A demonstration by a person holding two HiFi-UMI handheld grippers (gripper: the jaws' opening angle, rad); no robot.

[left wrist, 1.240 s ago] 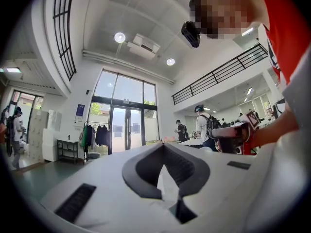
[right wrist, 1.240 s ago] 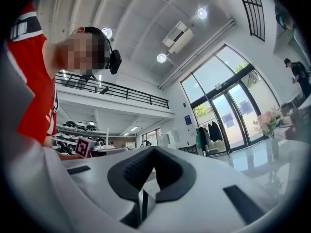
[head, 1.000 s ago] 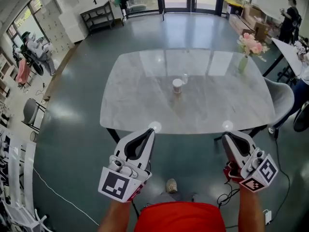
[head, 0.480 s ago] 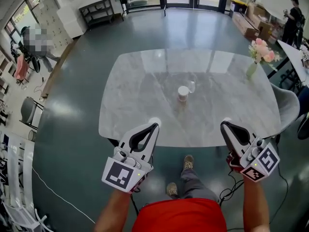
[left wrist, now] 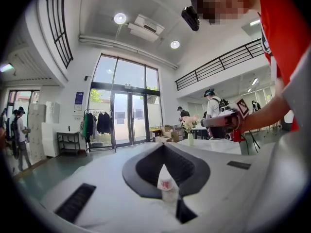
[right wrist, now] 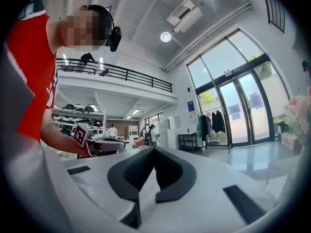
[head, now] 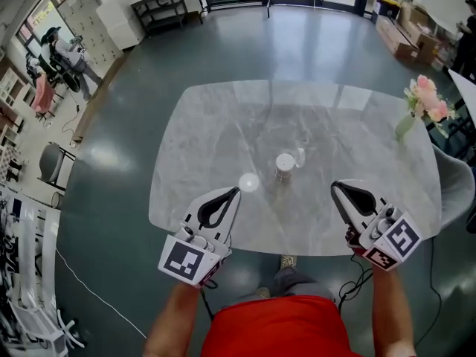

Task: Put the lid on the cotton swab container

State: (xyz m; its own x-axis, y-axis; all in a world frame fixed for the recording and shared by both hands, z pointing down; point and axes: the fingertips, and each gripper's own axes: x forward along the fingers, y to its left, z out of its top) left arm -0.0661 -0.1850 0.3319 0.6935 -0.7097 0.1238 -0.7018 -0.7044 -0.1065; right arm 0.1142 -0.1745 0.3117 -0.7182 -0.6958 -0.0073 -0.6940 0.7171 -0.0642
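The cotton swab container point(head: 284, 165), a small white round tub, stands upright near the middle of the marble table point(head: 208, 125). A clear lid point(head: 300, 157) lies just to its right. My left gripper point(head: 234, 193) is shut and empty over the table's near edge, left of the tub and short of it. My right gripper point(head: 335, 186) is also shut and empty, to the right of the tub and nearer me. In the left gripper view the tub point(left wrist: 166, 182) shows through the opening below the closed jaw tips point(left wrist: 164, 145). The right gripper view shows only its shut jaws point(right wrist: 154, 149) and the room beyond.
A vase of pink flowers point(head: 416, 104) stands at the table's far right edge. A grey chair point(head: 455, 186) sits beside the right end. Dark floor surrounds the table, with shelving point(head: 160, 6) and boxes point(head: 405, 32) far behind. The person's red shirt point(head: 275, 337) fills the bottom.
The person has stepped up to the table. Both shut grippers, held short of the edge before, now reach over its near edge, closer to the tub.
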